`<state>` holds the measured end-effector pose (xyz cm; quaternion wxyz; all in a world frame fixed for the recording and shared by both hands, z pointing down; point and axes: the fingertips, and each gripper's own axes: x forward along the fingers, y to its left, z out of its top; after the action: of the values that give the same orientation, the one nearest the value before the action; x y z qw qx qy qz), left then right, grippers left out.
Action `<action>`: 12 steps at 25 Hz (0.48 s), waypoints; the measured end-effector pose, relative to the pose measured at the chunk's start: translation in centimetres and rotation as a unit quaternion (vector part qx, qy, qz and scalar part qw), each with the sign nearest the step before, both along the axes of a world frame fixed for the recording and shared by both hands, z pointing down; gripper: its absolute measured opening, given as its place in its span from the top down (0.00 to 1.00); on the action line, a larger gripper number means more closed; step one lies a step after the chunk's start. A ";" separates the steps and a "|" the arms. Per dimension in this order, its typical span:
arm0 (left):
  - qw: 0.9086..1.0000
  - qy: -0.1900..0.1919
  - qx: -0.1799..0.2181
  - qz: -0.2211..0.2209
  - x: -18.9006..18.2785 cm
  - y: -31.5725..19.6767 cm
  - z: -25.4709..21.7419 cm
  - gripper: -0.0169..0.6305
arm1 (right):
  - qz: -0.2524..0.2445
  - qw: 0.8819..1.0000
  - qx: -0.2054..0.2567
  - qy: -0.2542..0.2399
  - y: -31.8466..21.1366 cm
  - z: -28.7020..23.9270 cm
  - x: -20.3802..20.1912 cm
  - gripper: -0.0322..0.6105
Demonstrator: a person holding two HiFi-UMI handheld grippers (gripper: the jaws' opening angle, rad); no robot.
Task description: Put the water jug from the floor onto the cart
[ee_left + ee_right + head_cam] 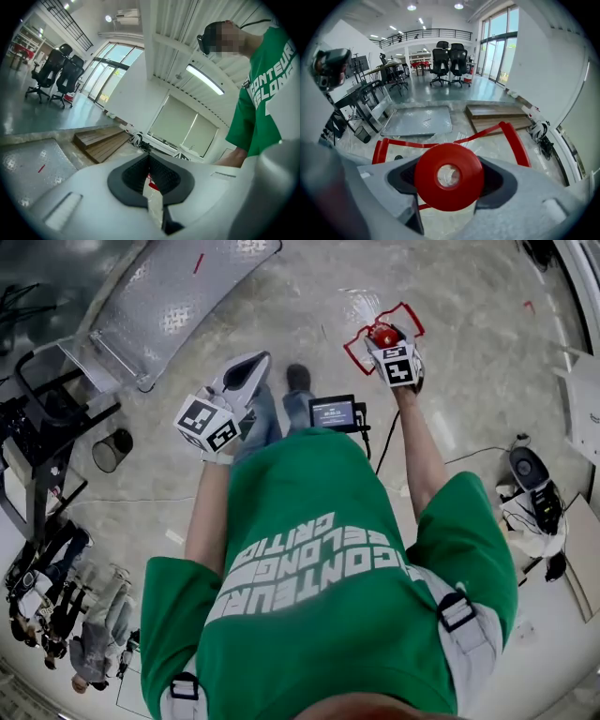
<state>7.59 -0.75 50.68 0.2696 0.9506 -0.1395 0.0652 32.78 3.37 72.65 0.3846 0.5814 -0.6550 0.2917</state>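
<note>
My right gripper (386, 341) is shut on the red cap (449, 176) of the water jug, held out in front of the person at about waist height. The jug's red carry handle (513, 140) loops round the cap; its clear body hangs below and is mostly hidden. The cart (173, 306) is a flat diamond-plate platform on the floor ahead to the left, also seen in the right gripper view as the cart (417, 121). My left gripper (246, 371) is raised left of the jug, its jaws shut on nothing (149, 164).
A black bin (112, 448) and a black metal rack (42, 442) stand left of the cart. Wooden steps (497, 116) lie right of the cart. Bags and gear (534, 498) sit on the floor at right. People stand at lower left (56, 601).
</note>
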 end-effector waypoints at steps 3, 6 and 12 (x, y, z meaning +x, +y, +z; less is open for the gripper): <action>1.000 0.011 0.011 -0.001 0.1 0.6 -1.7 0.97 | -0.015 1.000 0.024 -0.002 -1.4 -4.5 -1.1 0.47; 0.999 0.022 0.024 -0.008 -0.3 0.3 -2.9 0.97 | -0.037 0.998 0.054 -0.003 -4.1 -8.0 -2.0 0.47; 0.998 0.033 0.049 -0.036 -3.7 -2.5 -4.0 0.97 | -0.076 0.992 0.102 -0.008 -10.1 -13.5 -5.3 0.47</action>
<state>3.91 -3.21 46.68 0.2292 0.9586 -0.1681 0.0169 27.50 -6.68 59.14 0.3389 0.5635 -0.7270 0.1979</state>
